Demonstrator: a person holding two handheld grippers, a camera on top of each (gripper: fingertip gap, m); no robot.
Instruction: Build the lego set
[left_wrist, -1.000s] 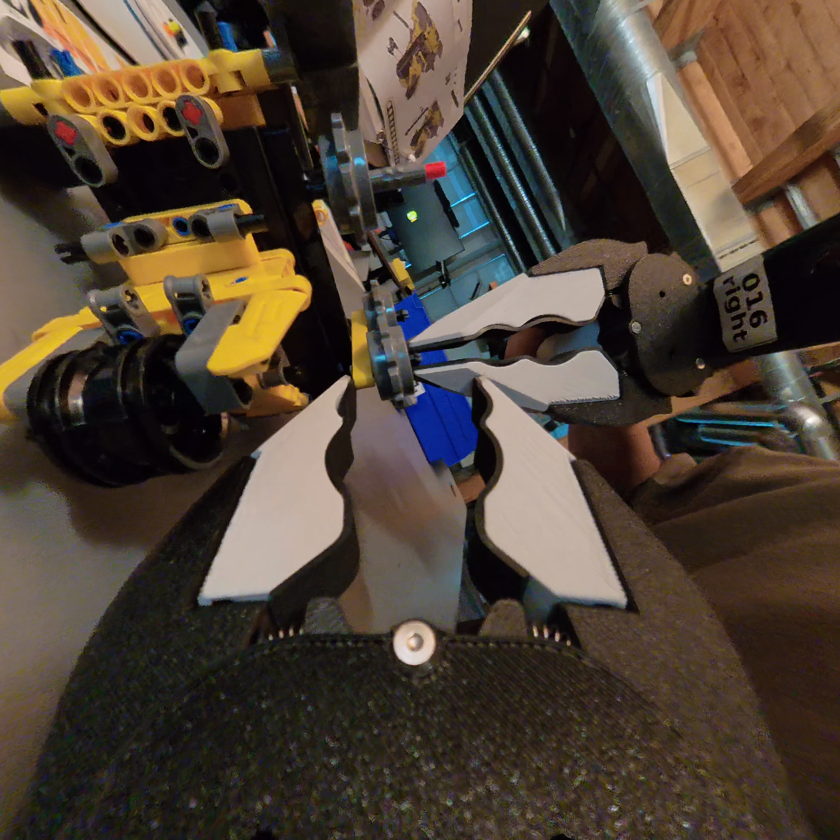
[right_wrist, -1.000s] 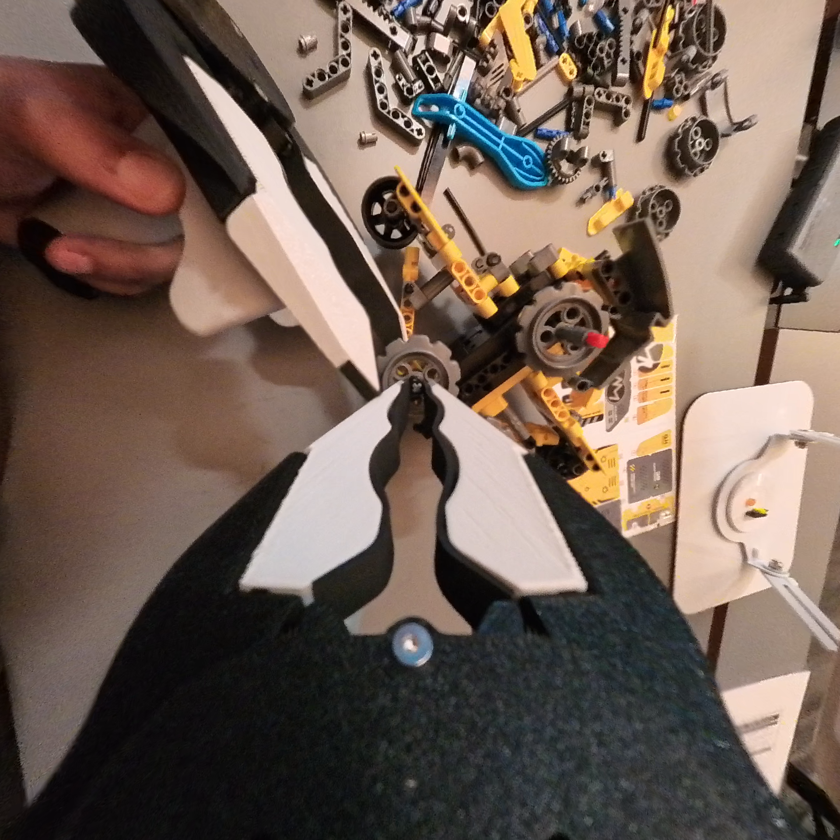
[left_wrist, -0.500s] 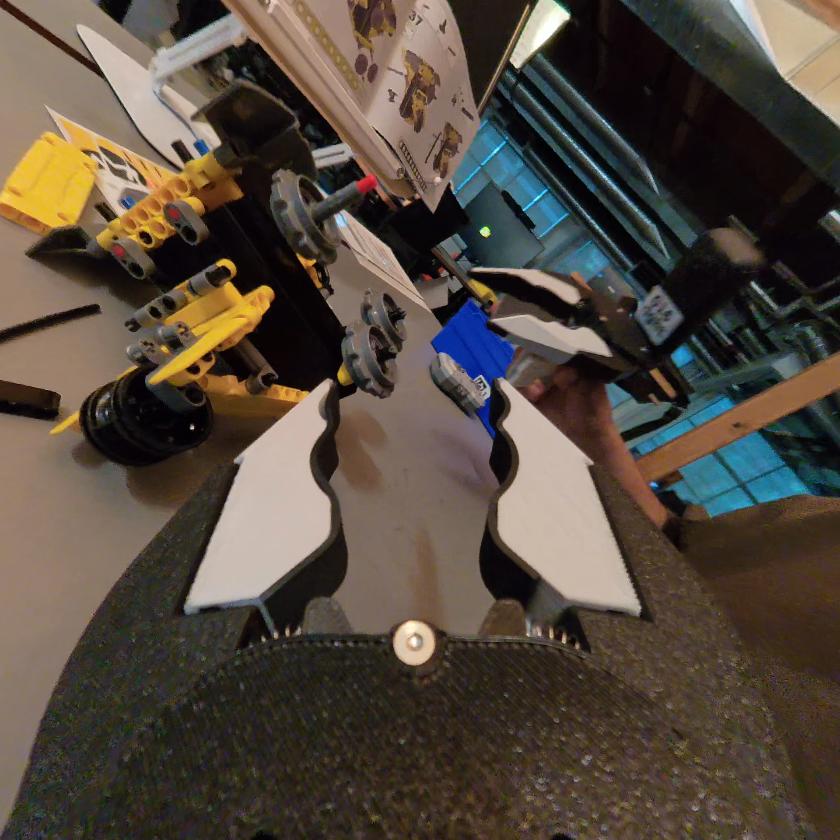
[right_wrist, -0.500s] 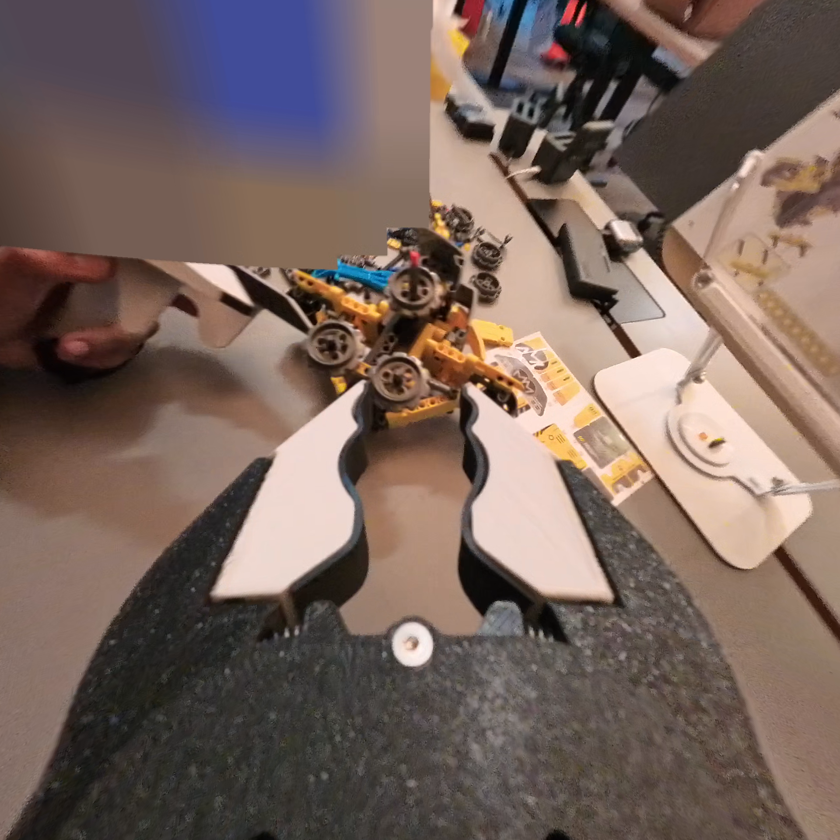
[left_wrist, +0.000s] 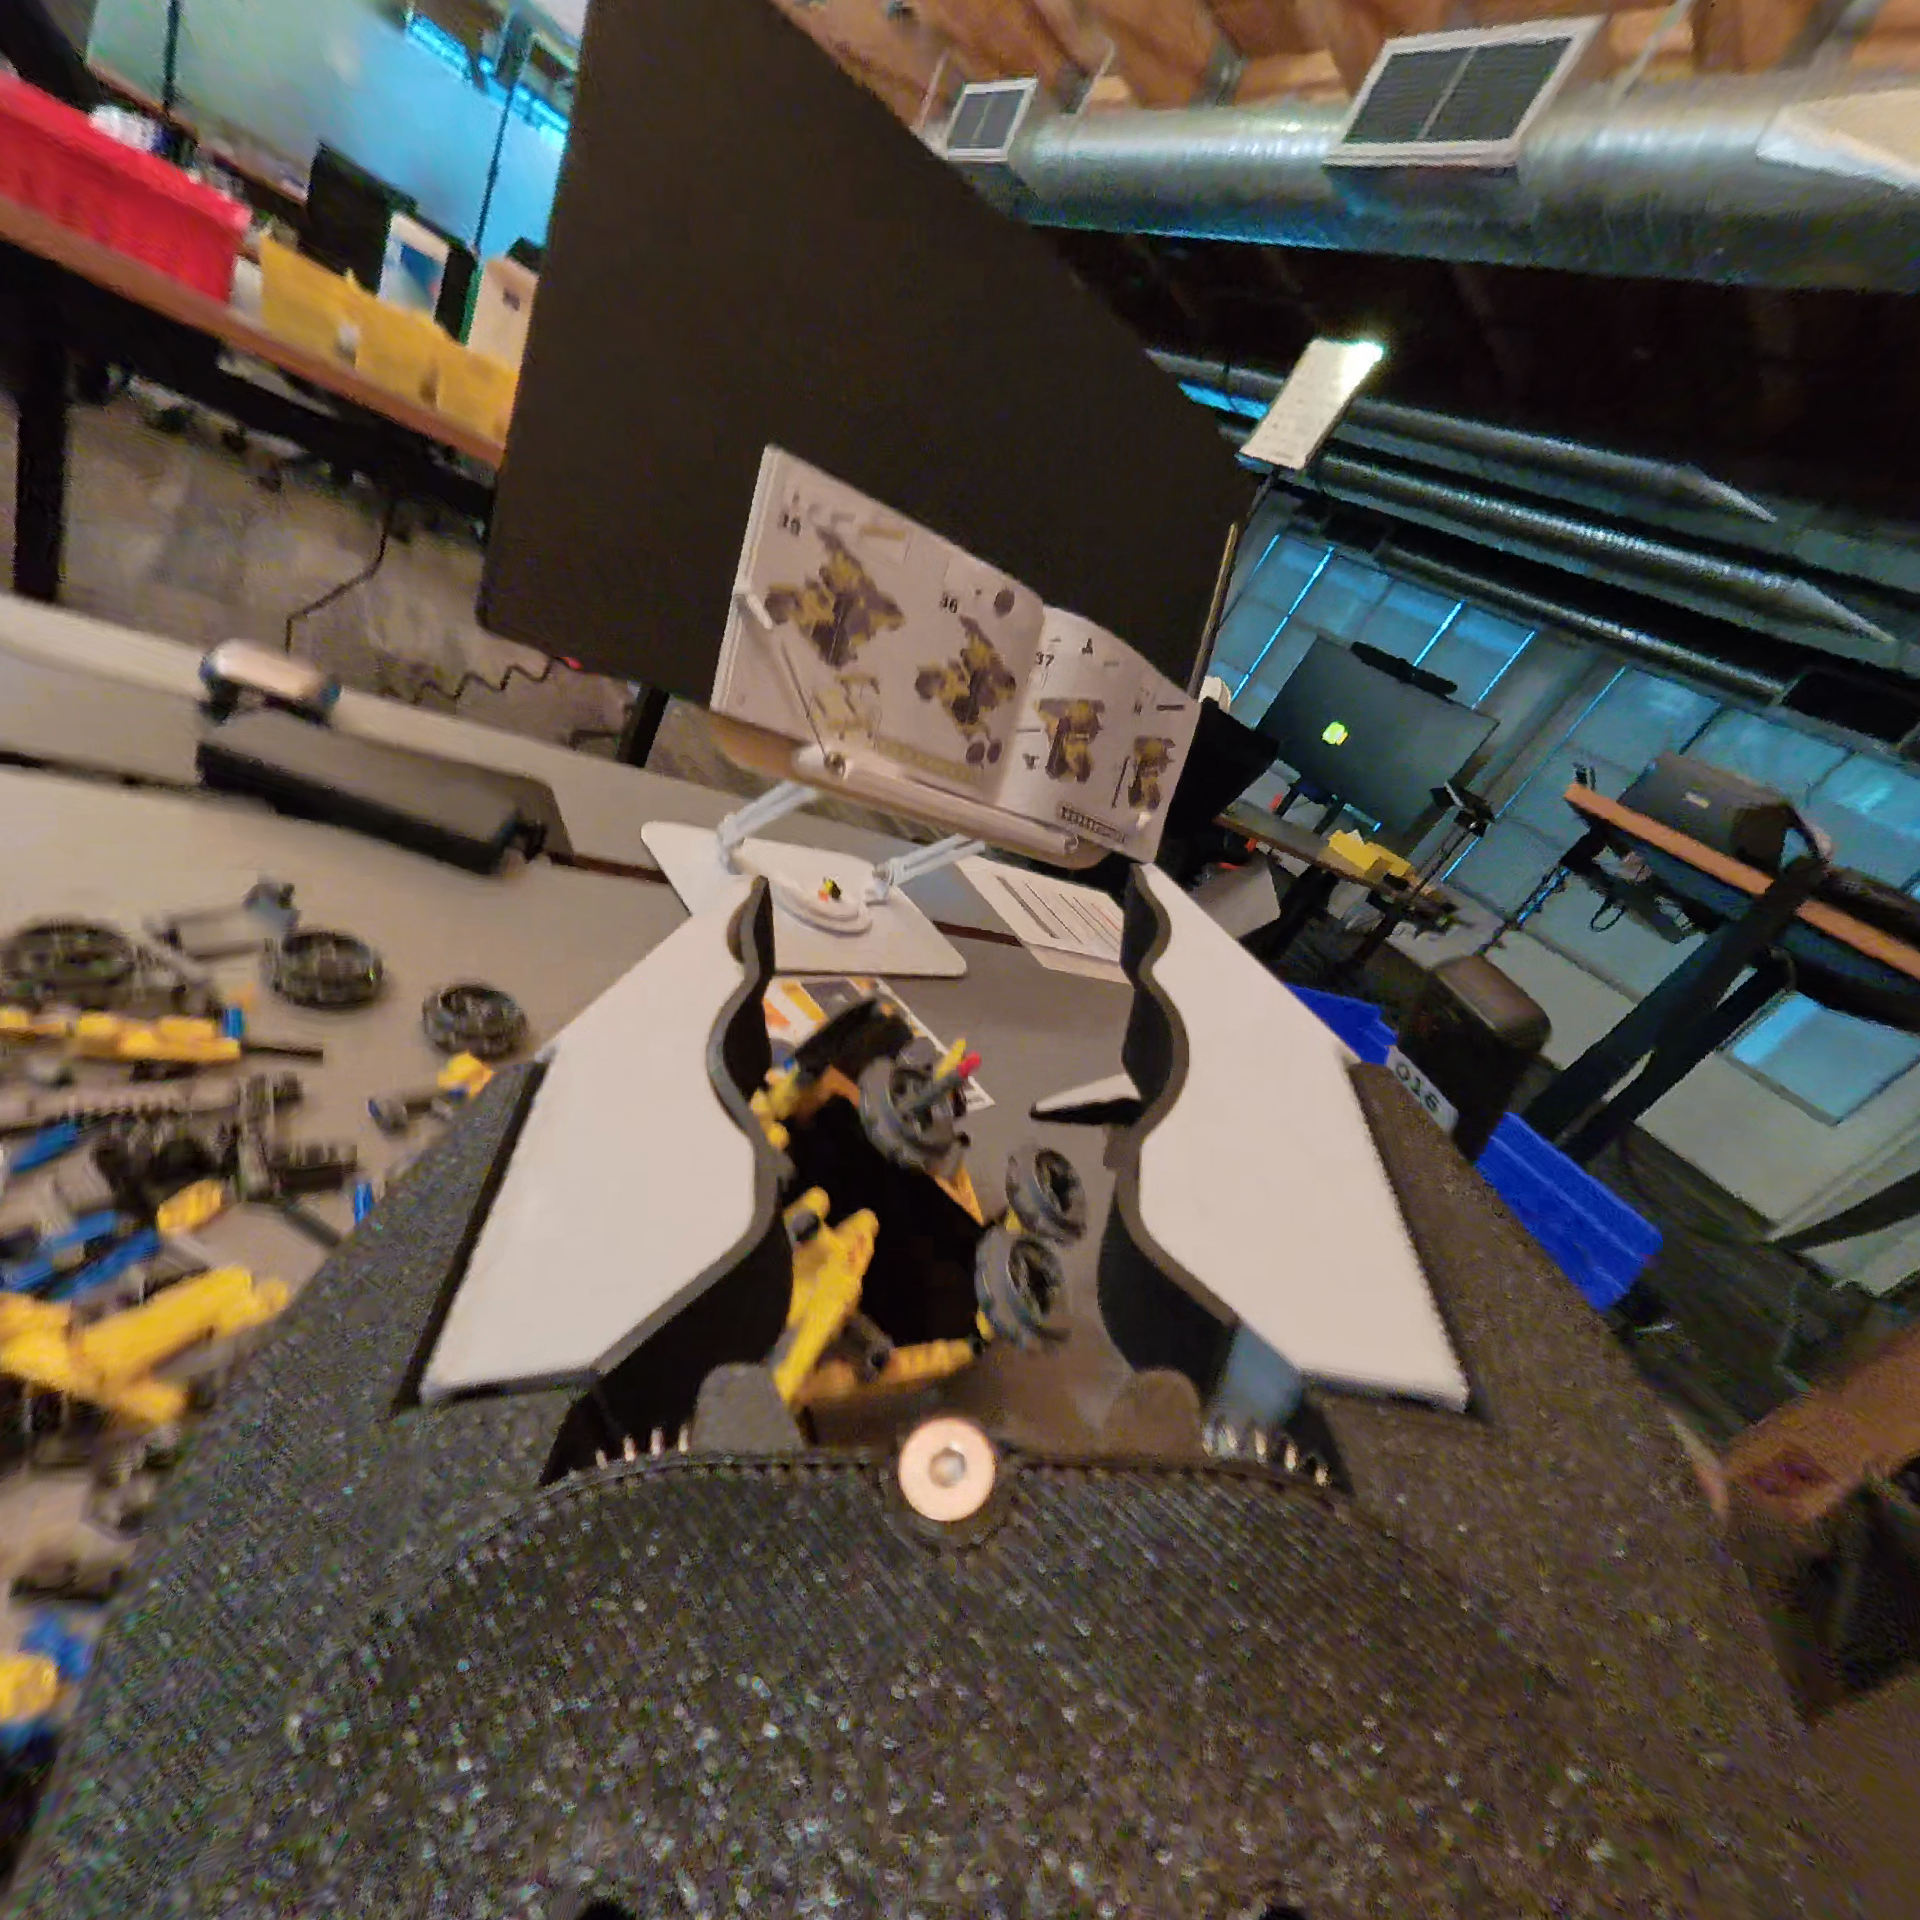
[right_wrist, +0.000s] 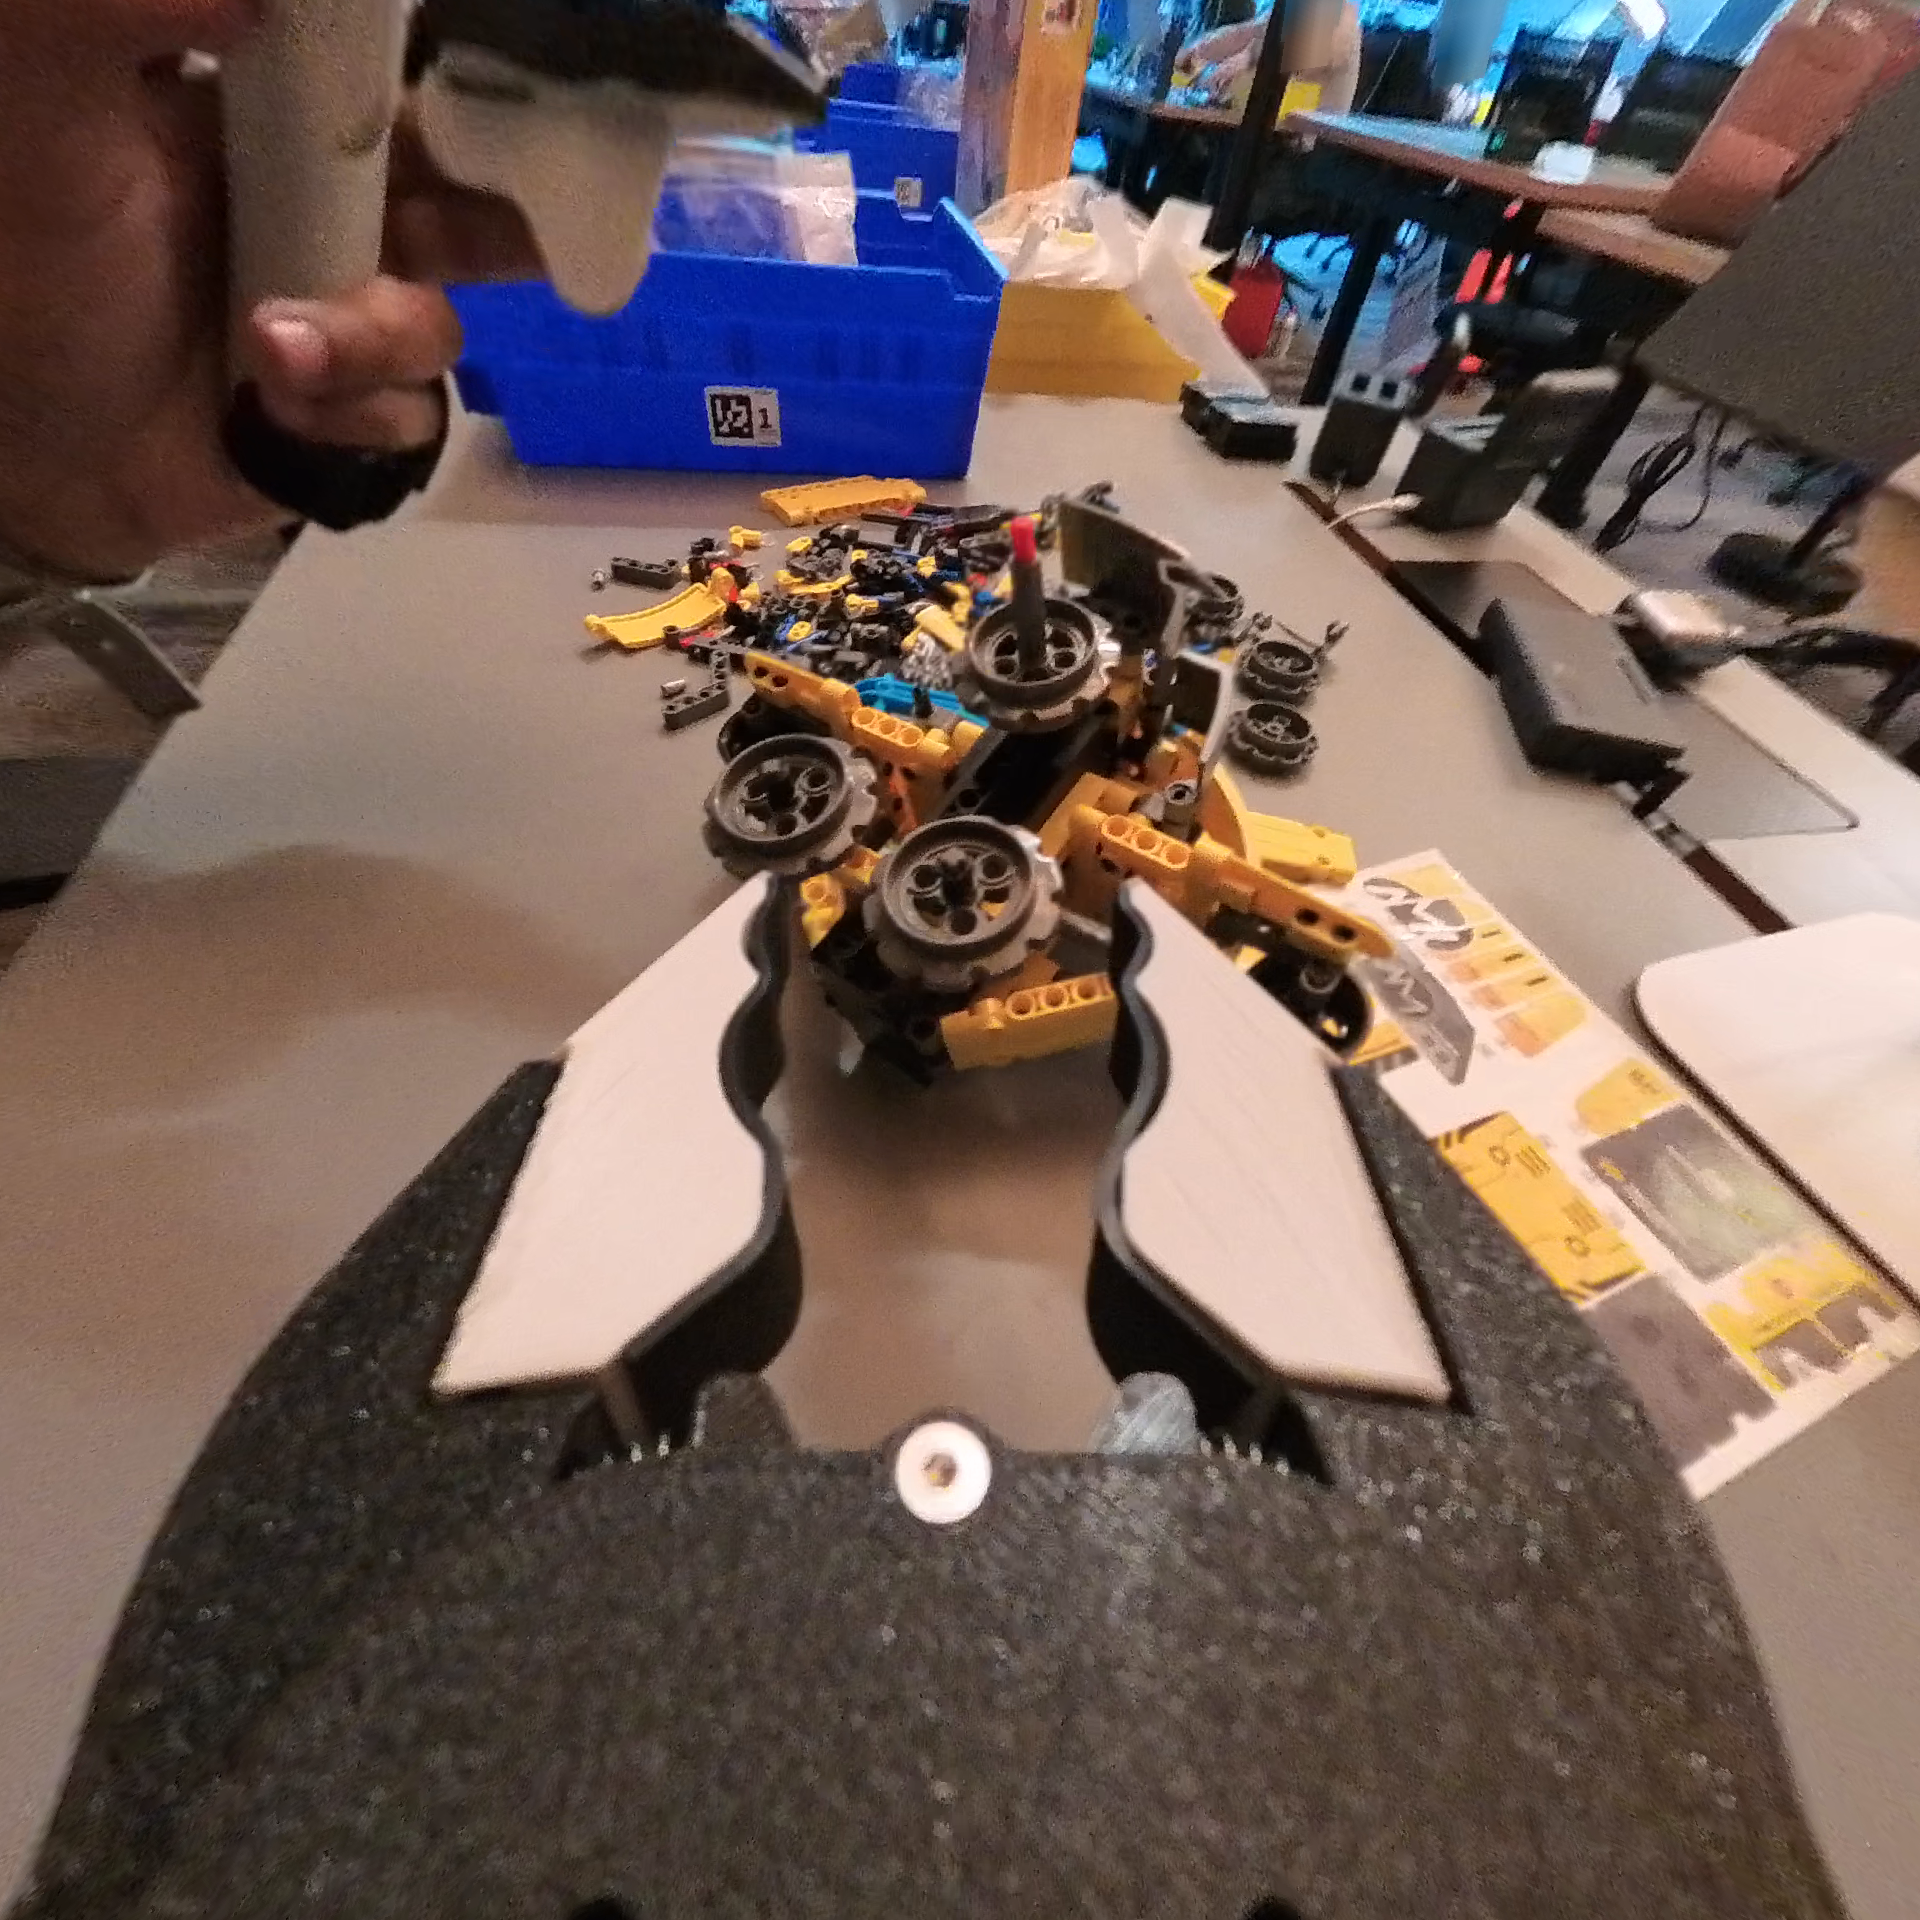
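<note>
A partly built yellow and black brick model (right_wrist: 997, 831) with grey gear wheels (right_wrist: 951, 899) stands on the grey table (right_wrist: 416, 935). My right gripper (right_wrist: 948, 894) is open and empty, its fingertips either side of the nearest gear wheel and a little short of it. My left gripper (left_wrist: 951, 894) is open and empty, raised above the model (left_wrist: 894, 1226), which shows low between its fingers. In the right wrist view the left gripper's white handle (right_wrist: 301, 156) is in a hand at the top left, apart from the model.
Loose bricks (right_wrist: 831, 582) and black wheels (right_wrist: 1273, 707) lie behind the model. A blue bin (right_wrist: 727, 343) stands at the back. A sticker sheet (right_wrist: 1558, 1143) and a white stand base (right_wrist: 1818, 1039) lie to the right. The stand holds an instruction booklet (left_wrist: 956, 707). The left gripper's tips are roughly 20 centimetres from the right gripper's.
My right gripper was shut at a grey gear wheel; it has let go, opened and drawn back. My left gripper has risen away from the model and tilted upward.
</note>
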